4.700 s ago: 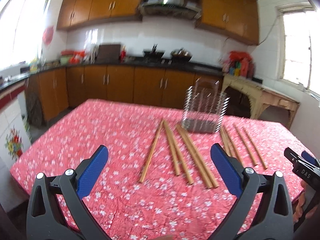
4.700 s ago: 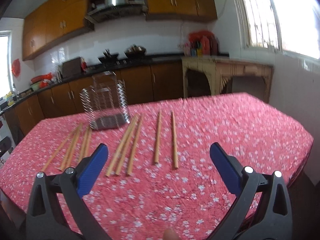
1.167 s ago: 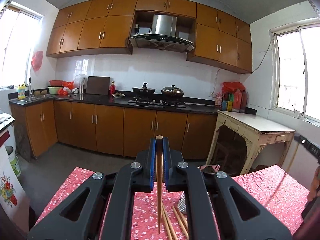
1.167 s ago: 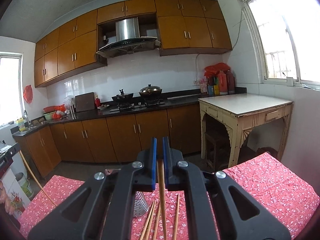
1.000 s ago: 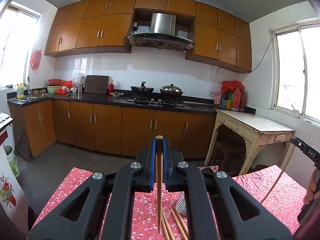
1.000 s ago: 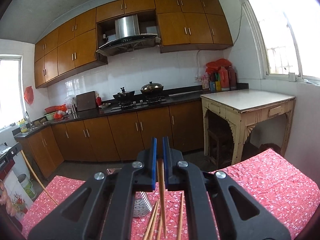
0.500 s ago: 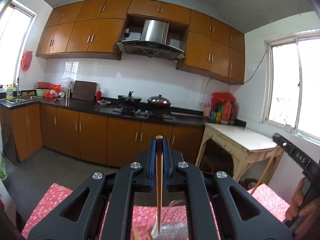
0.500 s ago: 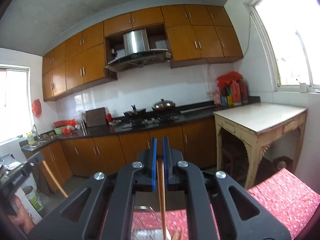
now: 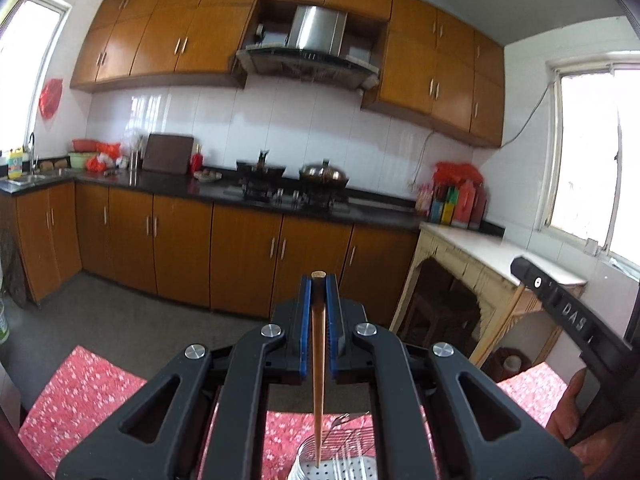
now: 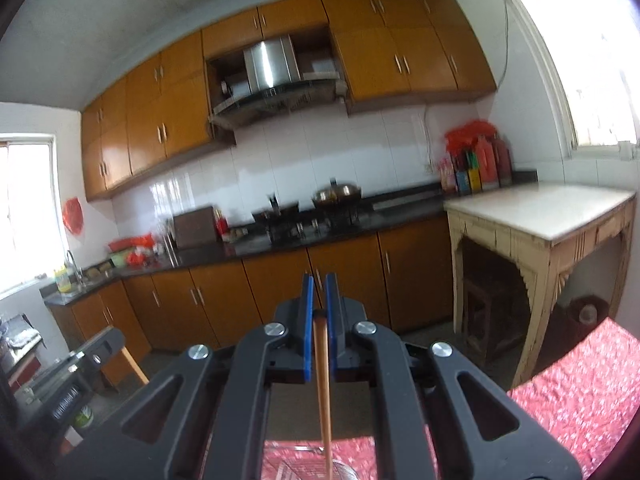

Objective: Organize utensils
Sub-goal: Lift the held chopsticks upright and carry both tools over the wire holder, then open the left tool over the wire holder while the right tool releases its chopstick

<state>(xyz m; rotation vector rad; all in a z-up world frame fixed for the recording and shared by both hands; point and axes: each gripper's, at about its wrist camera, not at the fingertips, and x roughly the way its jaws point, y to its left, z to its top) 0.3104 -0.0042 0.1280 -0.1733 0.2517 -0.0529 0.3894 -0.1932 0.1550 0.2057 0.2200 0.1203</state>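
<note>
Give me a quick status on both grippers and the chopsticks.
Left gripper shut on a chopstick, tip over the wire holder. Right gripper shut on another chopstick. Nothing seen blocking.

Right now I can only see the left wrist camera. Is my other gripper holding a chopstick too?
Observer: Yes. The right gripper is shut on the right chopstick, which hangs down.
Operator: Where does it point?
Observer: Down at the wire basket. Its tip is cut off by the bottom edge of the picture.
Operator: Can that camera see my left gripper?
Observer: Yes. The left gripper is at the lower left, with the left chopstick slanting out below it.
</note>
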